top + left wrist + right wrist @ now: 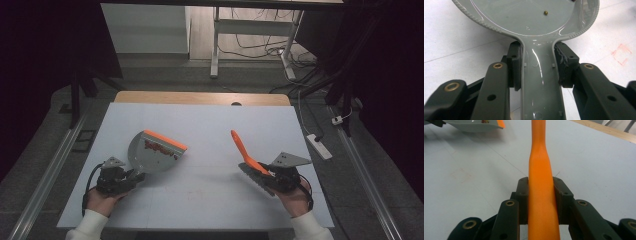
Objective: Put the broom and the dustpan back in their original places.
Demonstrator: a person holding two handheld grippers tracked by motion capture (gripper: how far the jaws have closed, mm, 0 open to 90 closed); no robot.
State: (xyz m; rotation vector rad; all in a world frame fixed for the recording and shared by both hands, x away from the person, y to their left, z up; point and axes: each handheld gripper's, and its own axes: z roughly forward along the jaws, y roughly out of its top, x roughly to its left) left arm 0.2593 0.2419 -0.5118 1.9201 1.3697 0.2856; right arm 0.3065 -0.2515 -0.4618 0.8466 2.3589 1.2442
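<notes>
Two implements are being held above a white table point(200, 125), one in each gripper. A grey dustpan point(152, 152) is being gripped by its handle point(540, 82) in the left gripper point(131, 176); in the left gripper view the handle is being clamped between the two black jaws, whose pads point(515, 66) are being pressed against its sides. The pan's bowl is being carried just beyond the jaw tips, and a small brass-coloured speck point(545, 12) is lying inside it. An orange lip point(165, 140) is being shown along the pan's far edge in the high view, with small reddish-brown bits point(159, 147) lying just behind it.

An orange brush handle point(243, 150) is being clamped in the right gripper point(262, 175); in the right gripper view the jaws are closed on both sides of the handle point(541, 195), which is running straight out between them and past their tips. Dark bristles point(250, 176) are seen beside the jaws in the high view.

Both grippers are being held well apart, each by a hand point(102, 202) in a white sleeve point(90, 227). A wooden edge point(200, 97) is being shown beyond the table's far side.
</notes>
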